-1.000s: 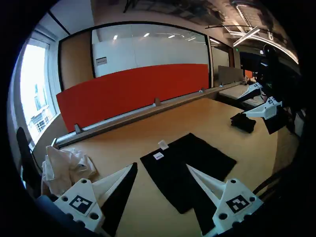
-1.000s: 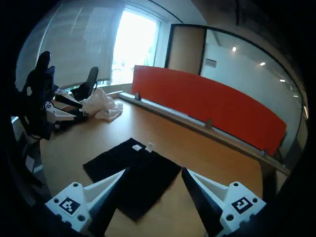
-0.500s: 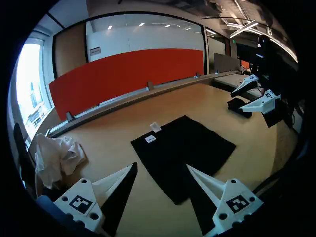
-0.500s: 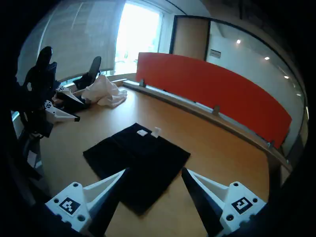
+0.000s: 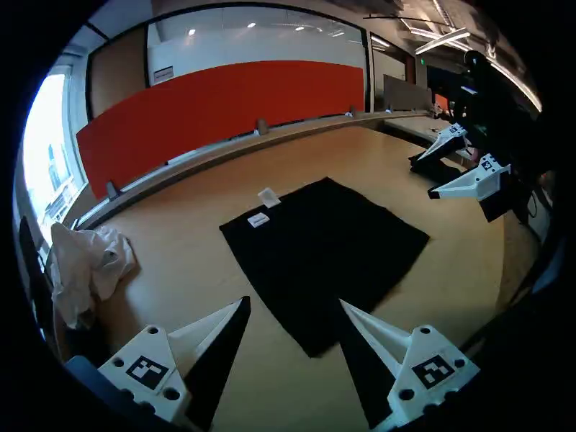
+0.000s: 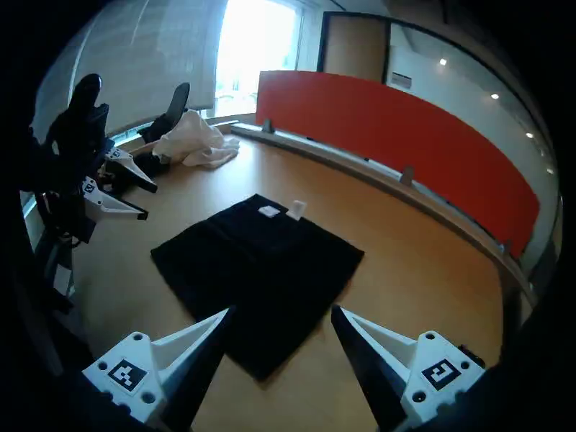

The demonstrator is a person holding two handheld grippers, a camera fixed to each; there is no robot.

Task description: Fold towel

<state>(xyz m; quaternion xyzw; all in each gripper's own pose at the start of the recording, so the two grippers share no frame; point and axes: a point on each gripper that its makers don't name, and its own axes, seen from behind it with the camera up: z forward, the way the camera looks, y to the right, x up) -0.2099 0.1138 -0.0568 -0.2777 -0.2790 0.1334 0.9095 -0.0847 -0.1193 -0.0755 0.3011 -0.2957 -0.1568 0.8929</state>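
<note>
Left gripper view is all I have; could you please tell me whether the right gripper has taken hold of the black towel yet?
Observer: Not yet. In the right gripper view the right gripper is open, and the nearest corner of the towel shows between its fingers, ungripped.
Operator: Thank you. How does my left gripper look from that side?
Observer: The left gripper is open too, off the towel's far edge and not touching it.
Operator: And what lies beyond it?
Observer: A black chair stands by the bright window, just past the white cloth on the table.
</note>
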